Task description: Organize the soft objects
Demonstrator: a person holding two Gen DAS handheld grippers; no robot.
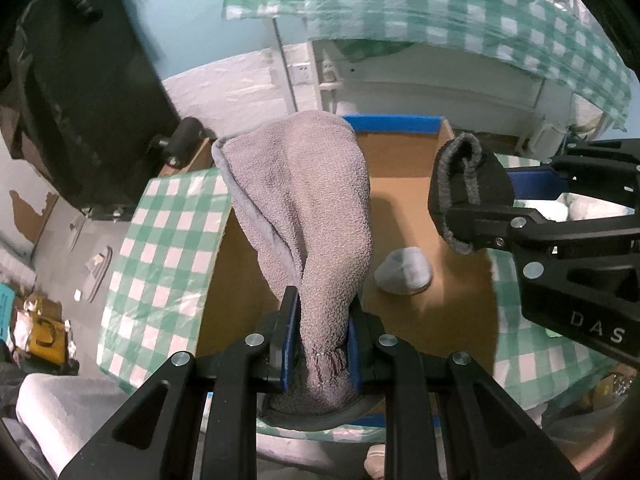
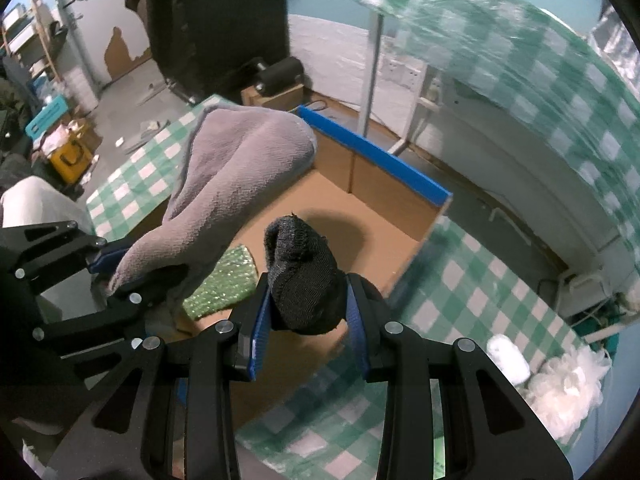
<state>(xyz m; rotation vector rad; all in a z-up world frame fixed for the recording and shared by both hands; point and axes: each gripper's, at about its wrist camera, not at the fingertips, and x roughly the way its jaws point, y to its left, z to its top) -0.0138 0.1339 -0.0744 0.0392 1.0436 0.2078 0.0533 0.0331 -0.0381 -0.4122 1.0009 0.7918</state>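
Left gripper [image 1: 323, 344] is held low over the near edge of the cardboard box [image 1: 404, 184], pointing forward and slightly down into it. Its blue-padded fingers [image 1: 290, 344] are clamped on the narrow end of a grey towel [image 1: 308, 200]. The cloth fans upward and outward from the pinch into a broad, rounded lobe. Surface is nubbly terry; a smoother, paler hem runs down its left edge, and a band of dark stitching sits just at the grip.

Right gripper [image 2: 308, 312] is raised beside it, over the box's right side, angled inward. Its fingers pinch a black sock [image 2: 304, 280], bunched into a stubby lump that stands up between the pads. Fine ribbed knit; the left wrist view shows a grey cuff edge curling at its top.

Box: brown corrugated card, open top, blue tape along the far rim. On its floor lies a small light-grey sock [image 1: 404, 272], rolled into a soft dome, and a green sparkly cloth [image 2: 224, 284], flat, roughly trapezoid, partly under the towel.

The box sits on a worktop covered in glossy green-and-white checked plastic sheet [image 1: 168, 248]. To the right on that sheet are a white mesh puff [image 2: 568, 384] and a small white roll [image 2: 508, 356], just beside each other.
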